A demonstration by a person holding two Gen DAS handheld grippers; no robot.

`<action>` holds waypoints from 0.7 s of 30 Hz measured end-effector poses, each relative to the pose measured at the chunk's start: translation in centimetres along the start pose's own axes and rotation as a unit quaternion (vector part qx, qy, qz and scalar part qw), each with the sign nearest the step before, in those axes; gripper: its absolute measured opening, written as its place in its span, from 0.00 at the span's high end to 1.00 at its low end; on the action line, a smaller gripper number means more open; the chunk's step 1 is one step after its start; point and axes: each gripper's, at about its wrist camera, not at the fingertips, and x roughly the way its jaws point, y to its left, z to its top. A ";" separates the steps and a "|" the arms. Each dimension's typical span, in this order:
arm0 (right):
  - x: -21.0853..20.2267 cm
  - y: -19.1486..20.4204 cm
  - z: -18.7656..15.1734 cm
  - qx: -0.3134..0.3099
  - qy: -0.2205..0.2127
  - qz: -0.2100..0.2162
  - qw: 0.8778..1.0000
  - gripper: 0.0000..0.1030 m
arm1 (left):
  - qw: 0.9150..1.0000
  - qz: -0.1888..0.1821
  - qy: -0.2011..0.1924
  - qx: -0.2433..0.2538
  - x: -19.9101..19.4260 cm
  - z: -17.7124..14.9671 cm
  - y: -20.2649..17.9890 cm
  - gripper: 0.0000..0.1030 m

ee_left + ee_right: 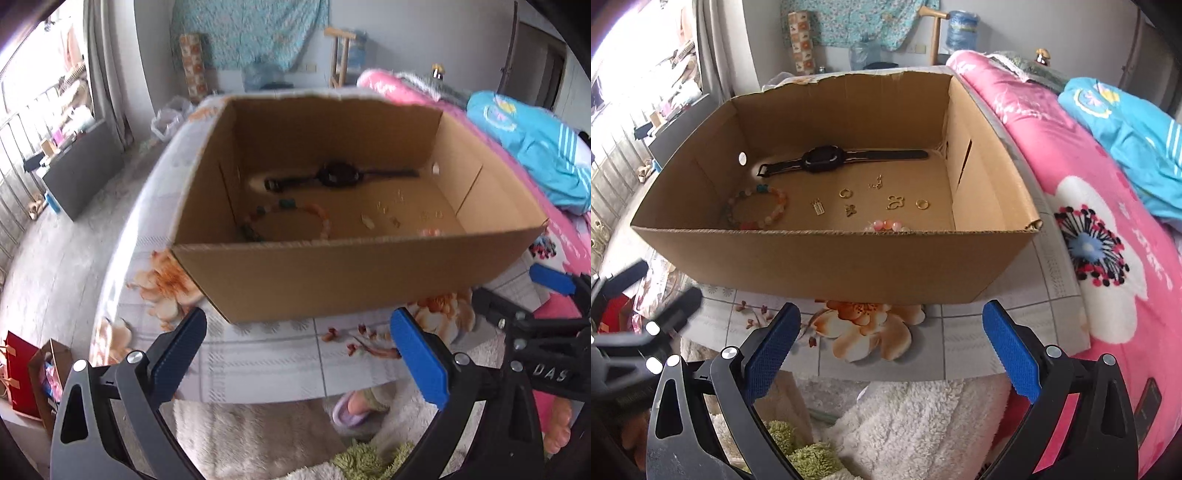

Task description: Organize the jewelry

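The left gripper (pixel 299 354) and right gripper (pixel 892 349) both gape, holding nothing. Beyond them, inside the cardboard box (pixel 831 258), lie a black watch (pixel 822 159), a bead bracelet (pixel 757 208) and small gold charms (pixel 895 202), well apart from the fingertips.

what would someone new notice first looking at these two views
The open cardboard box on the flower-print table fills the middle of both views. On its floor a black watch lies flat along the back wall, a multicoloured bead bracelet sits near the left wall, and small gold pieces are scattered to its right. In the foreground the left tongs and right tongs stand open and empty, short of the box.
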 end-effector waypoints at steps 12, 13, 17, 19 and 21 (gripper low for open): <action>-0.1 0.0 0.2 0.009 -0.009 0.014 1.000 0.08 | 0.999 0.018 0.020 -0.023 0.9 0.8 0.1 0.05; -0.1 0.0 0.1 0.008 -0.011 0.014 1.000 0.08 | 0.999 0.020 0.020 -0.023 0.9 0.9 0.0 0.05; 0.0 0.0 0.1 0.012 -0.012 0.016 1.000 0.08 | 0.999 0.023 0.023 -0.026 1.1 1.1 0.1 0.05; 0.1 0.0 0.1 0.016 -0.010 0.017 1.000 0.08 | 0.999 0.025 0.024 -0.026 1.3 1.2 0.0 0.05; 0.1 -0.1 0.1 0.016 -0.011 0.015 1.000 0.08 | 0.999 0.029 0.024 -0.024 1.4 1.4 0.0 0.06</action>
